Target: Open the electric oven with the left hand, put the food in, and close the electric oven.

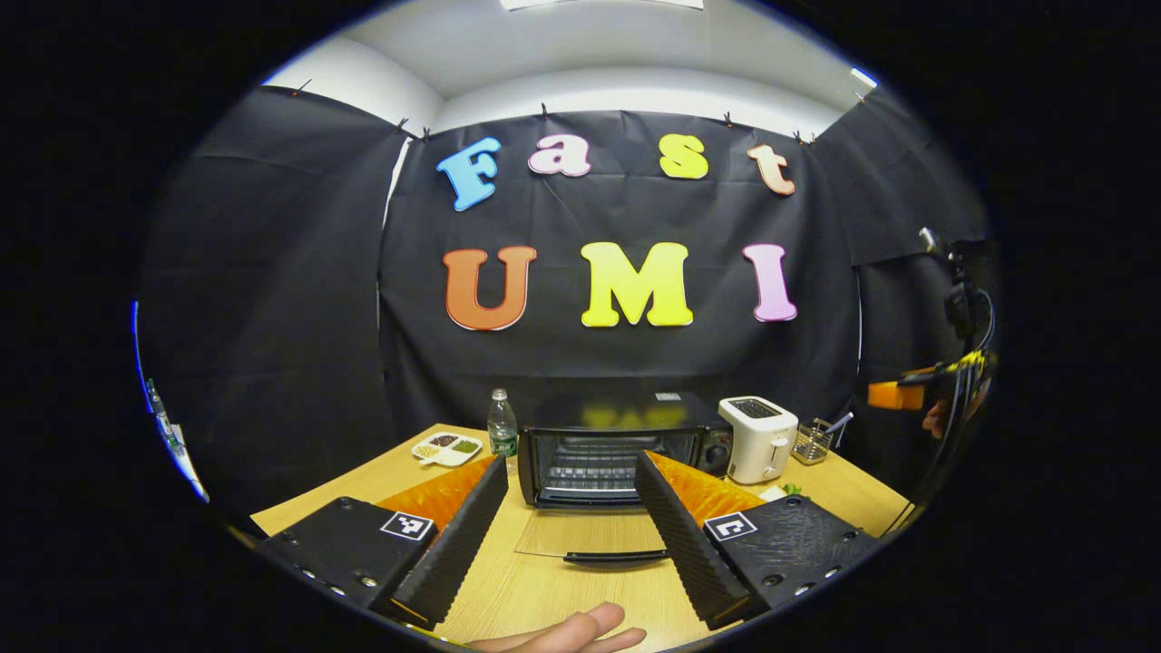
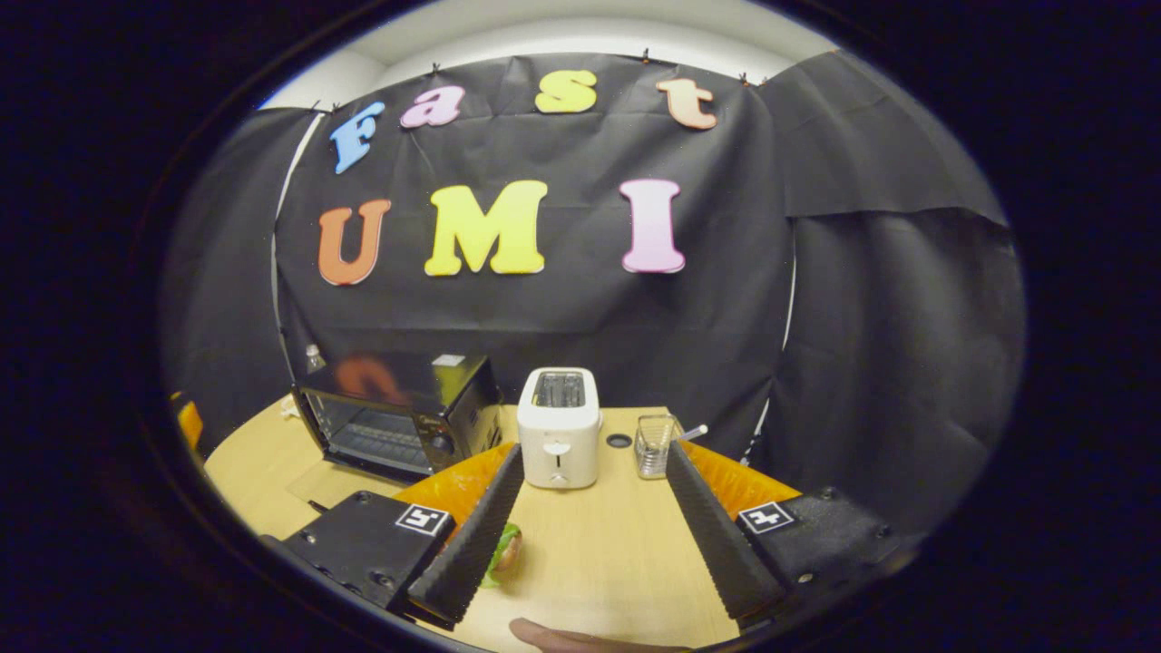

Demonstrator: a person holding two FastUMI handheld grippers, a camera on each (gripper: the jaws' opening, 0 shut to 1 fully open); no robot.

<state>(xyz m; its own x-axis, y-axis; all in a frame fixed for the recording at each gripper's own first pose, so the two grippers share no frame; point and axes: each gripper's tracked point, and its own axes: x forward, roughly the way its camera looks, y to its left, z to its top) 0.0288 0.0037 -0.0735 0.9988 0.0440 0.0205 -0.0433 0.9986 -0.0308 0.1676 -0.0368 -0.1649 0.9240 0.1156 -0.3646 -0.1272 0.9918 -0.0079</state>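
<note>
In the left gripper view, the left gripper [image 1: 567, 535] hovered with its fingers spread wide and empty over the desk [image 1: 544, 589], facing the oven [image 1: 617, 449], whose glass door [image 1: 590, 535] lay folded down flat. A toaster [image 1: 760, 438] stood just right of it, a water bottle [image 1: 502, 424] at its left. In the right gripper view, the right gripper [image 2: 594, 540] was likewise wide open, and the food [image 2: 506, 550] lay on the desk beside its left finger.

Toaster [image 2: 560, 426], bottle [image 1: 502, 423] — snack dish [image 1: 445, 448]
</note>
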